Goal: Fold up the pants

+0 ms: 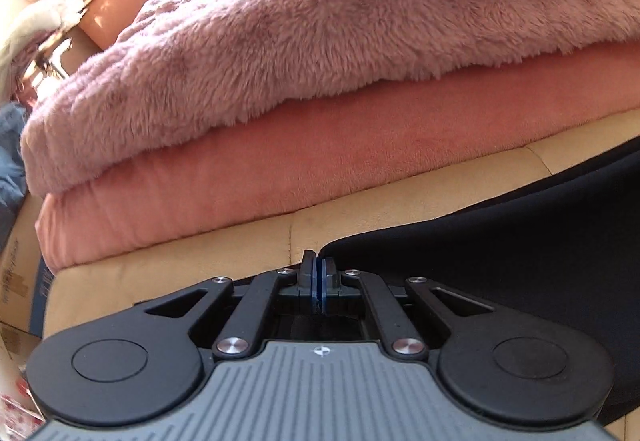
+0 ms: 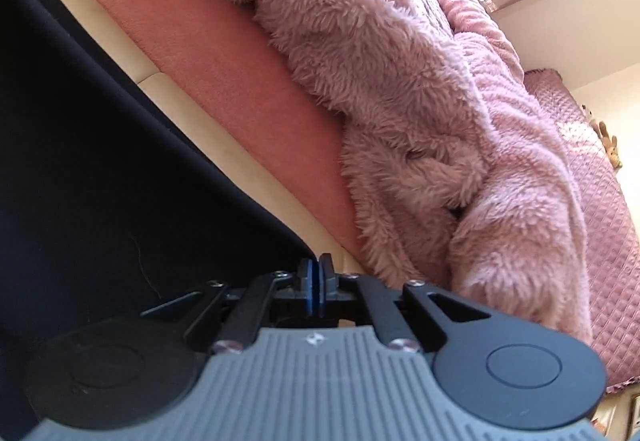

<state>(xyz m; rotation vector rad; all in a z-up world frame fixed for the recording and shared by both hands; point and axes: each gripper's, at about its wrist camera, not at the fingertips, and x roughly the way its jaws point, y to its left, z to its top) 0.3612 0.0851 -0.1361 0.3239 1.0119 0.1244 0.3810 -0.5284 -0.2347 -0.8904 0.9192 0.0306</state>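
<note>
With each hand-held gripper, left (image 1: 319, 273) and right (image 2: 317, 268), clenched on a corner of the black pants (image 1: 500, 241), I'm mid-fold; next I should lay the edge flat.

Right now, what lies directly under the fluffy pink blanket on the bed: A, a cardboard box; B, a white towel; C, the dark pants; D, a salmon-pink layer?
D: the fluffy pink blanket rests on a smooth salmon-pink layer, while the dark pants lie apart on the tan surface.
</note>
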